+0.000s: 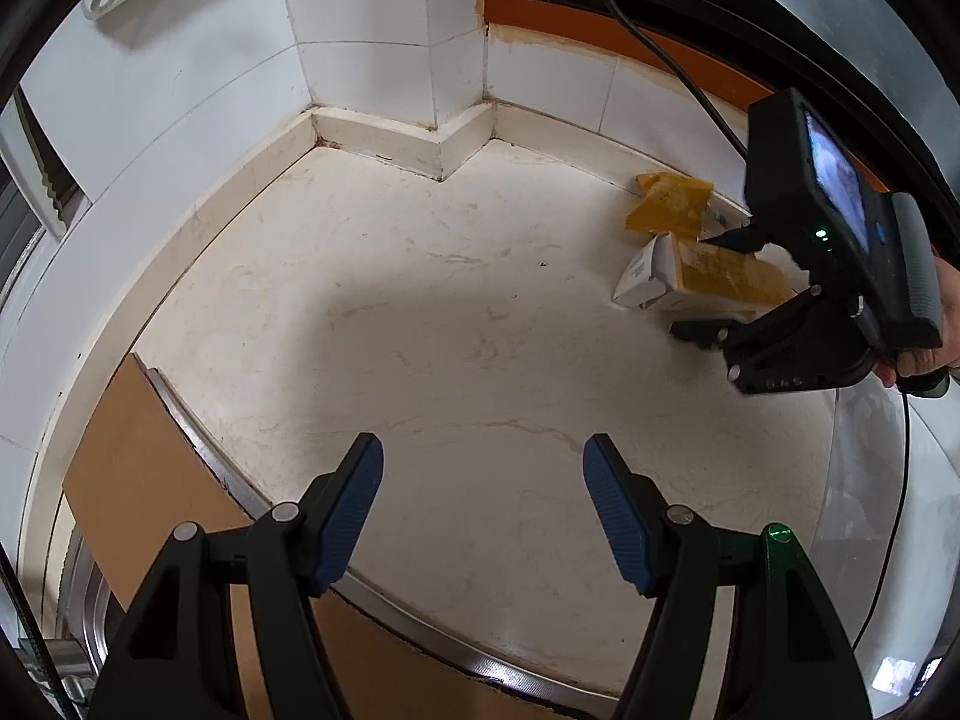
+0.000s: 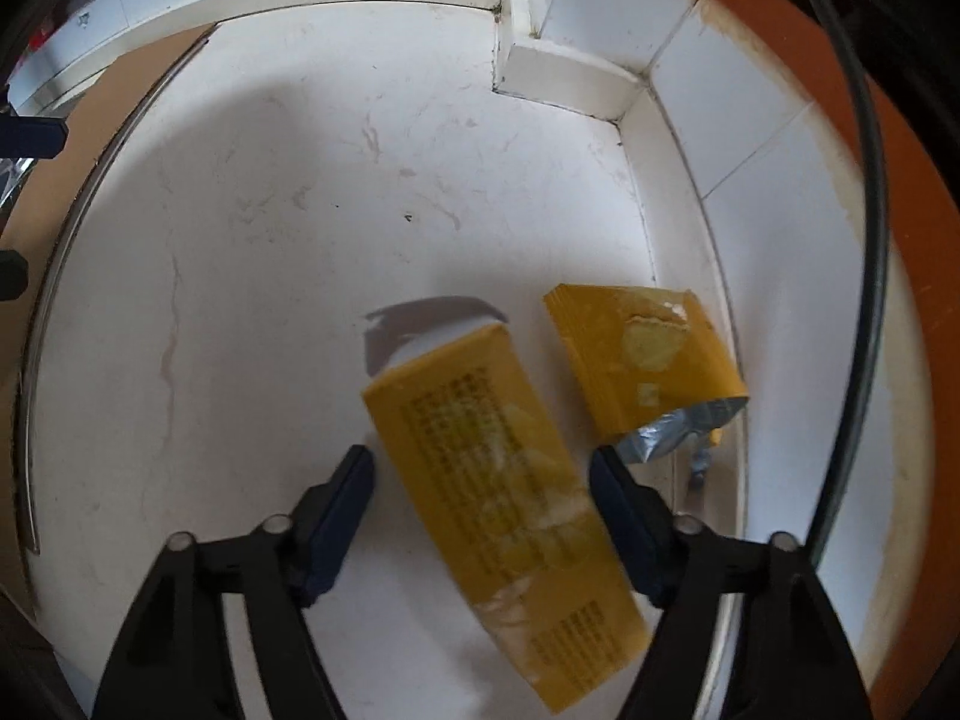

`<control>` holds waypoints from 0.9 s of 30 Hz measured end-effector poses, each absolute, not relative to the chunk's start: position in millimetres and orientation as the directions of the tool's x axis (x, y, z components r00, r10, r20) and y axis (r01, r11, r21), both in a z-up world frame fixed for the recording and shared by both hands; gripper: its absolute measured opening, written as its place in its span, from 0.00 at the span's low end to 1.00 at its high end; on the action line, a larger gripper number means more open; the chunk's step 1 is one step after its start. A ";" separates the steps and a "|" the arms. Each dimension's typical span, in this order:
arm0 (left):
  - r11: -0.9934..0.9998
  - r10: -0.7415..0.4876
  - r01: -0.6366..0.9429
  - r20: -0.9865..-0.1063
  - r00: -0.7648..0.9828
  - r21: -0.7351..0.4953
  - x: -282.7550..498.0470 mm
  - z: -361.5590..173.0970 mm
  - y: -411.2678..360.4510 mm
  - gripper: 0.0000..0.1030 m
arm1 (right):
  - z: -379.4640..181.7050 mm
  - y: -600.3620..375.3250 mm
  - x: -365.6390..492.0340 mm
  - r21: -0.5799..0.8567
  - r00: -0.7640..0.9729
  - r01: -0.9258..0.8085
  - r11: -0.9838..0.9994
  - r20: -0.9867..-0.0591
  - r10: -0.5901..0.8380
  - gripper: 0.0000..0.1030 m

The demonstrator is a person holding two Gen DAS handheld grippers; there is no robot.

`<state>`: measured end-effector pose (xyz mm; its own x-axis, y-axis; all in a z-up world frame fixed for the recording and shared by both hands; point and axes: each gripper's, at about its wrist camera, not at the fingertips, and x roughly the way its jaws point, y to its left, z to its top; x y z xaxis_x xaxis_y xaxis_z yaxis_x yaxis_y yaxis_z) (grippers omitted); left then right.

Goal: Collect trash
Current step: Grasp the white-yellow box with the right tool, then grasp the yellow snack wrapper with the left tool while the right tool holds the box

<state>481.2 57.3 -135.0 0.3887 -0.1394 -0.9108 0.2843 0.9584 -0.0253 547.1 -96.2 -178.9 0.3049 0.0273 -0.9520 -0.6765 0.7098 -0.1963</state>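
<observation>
A yellow box (image 2: 498, 480) with dark print lies on the white counter (image 2: 240, 300), between the open fingers of my right gripper (image 2: 483, 492); neither pad clearly touches it. A torn yellow wrapper (image 2: 642, 360) with a silver inside lies just right of it by the wall. In the left wrist view the box (image 1: 696, 276) shows a white end, the wrapper (image 1: 669, 204) lies behind it, and the right gripper's fingers (image 1: 699, 333) straddle the box. My left gripper (image 1: 483, 510) is open and empty over bare counter.
White tiled walls (image 1: 360, 24) and a low backsplash enclose the counter's far corner. An orange window frame (image 2: 912, 180) and a black cable (image 2: 870, 150) run along the right. A brown board (image 1: 138, 456) and a metal sink edge (image 1: 84, 600) lie at the left.
</observation>
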 end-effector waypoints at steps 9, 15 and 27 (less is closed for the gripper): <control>0.939 -0.203 0.338 -0.892 0.403 -0.062 486.4 -126.4 37.3 0.66 | -147.5 -123.7 501.3 -0.089 0.330 -0.596 0.798 -0.933 0.143 0.50; 0.905 -0.289 0.410 -0.870 0.399 -0.113 501.4 -128.7 -1.8 0.66 | -129.2 -177.7 461.5 0.004 0.388 -0.353 0.936 -0.909 0.150 0.50; 0.855 -0.357 0.511 -0.814 0.458 -0.088 567.2 -159.9 -92.8 0.66 | -118.8 -233.2 422.4 0.258 0.538 -0.091 0.962 -0.800 0.265 0.49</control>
